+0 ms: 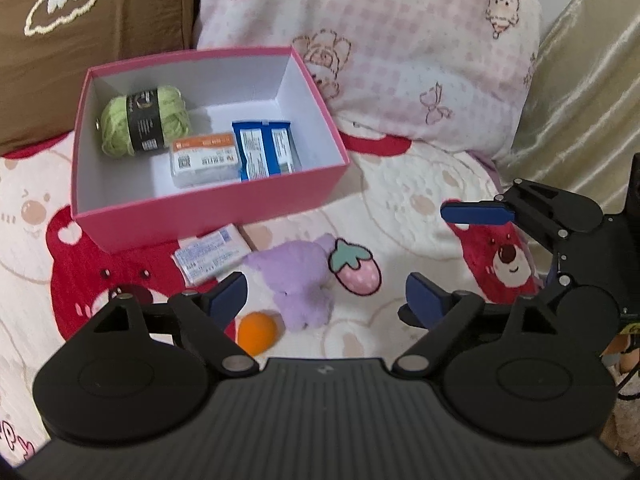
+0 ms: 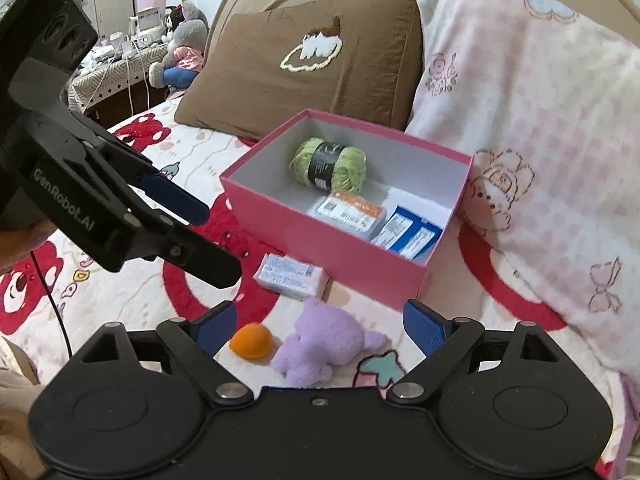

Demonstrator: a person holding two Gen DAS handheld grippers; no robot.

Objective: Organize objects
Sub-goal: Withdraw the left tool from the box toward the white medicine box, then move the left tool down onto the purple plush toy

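A pink open box sits on the bed. It holds a green yarn ball, an orange-topped pack and blue packets. In front of it lie a white pack, a purple plush and an orange ball. My left gripper is open and empty, hovering over the plush. My right gripper is open and empty, just above the plush and ball.
A brown pillow and a pink checked pillow stand behind the box. The bedspread has red bear prints. The right gripper shows at the right of the left wrist view. A cluttered side table stands far left.
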